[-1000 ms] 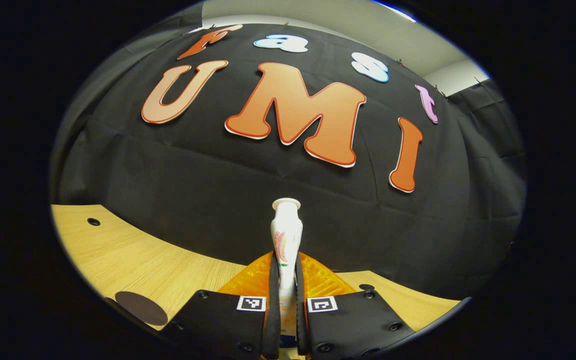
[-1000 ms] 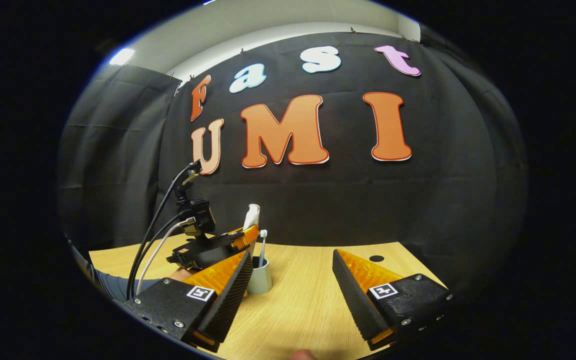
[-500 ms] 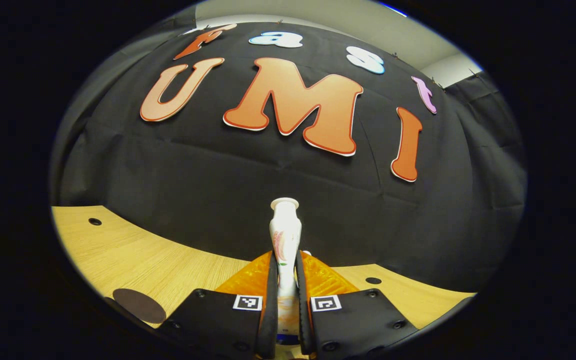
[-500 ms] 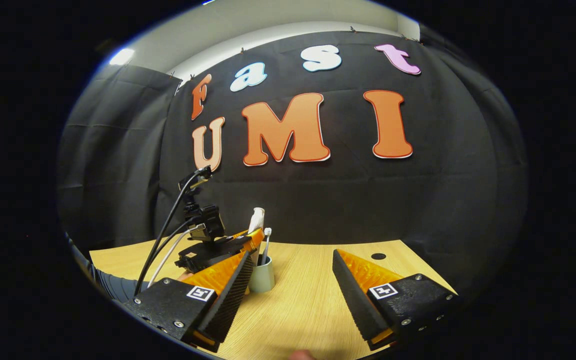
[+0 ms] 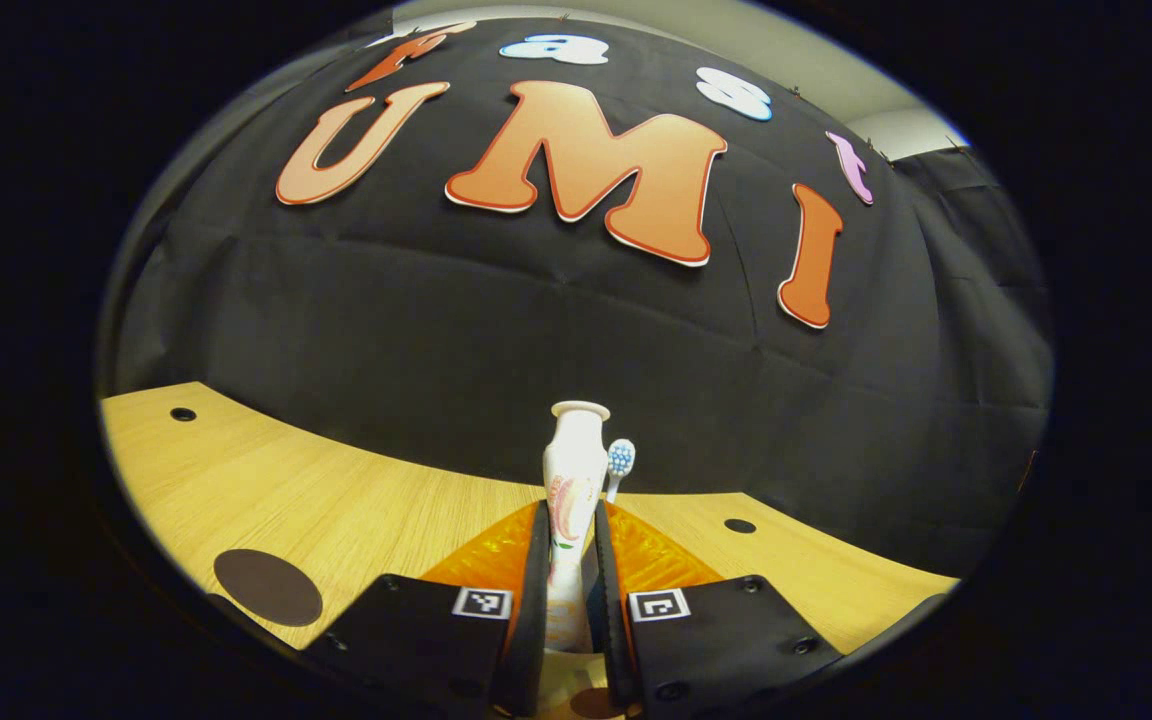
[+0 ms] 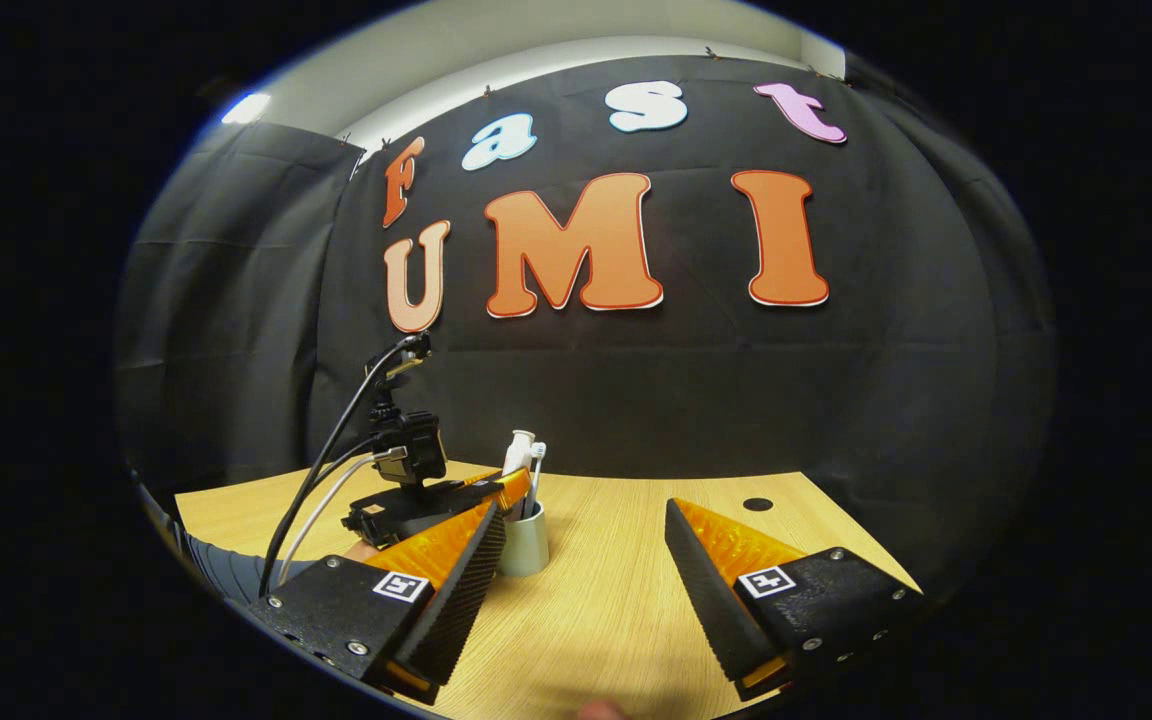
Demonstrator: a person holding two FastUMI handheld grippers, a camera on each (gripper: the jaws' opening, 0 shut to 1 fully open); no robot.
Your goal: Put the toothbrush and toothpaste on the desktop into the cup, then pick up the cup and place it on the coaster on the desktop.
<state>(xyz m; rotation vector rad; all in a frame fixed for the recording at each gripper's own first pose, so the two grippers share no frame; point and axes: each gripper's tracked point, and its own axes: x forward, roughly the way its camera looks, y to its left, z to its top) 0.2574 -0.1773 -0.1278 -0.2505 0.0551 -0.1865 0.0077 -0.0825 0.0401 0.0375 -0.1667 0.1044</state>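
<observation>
Left gripper (image 5: 568,590): fingers clamped on the toothpaste (image 5: 572,480), tube upright, cap up, lower end over the cup (image 6: 523,540). Toothbrush (image 5: 619,462) head just beside the tube; in the right gripper view it stands in the cup. Right gripper (image 6: 586,590): fingers spread wide, gripping nothing, above the tabletop (image 6: 616,600). Coaster (image 5: 267,587) lies flat near the tabletop's left front edge, well apart from the cup.

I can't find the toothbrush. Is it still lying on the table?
No, the toothbrush stands upright in the cup.
</observation>
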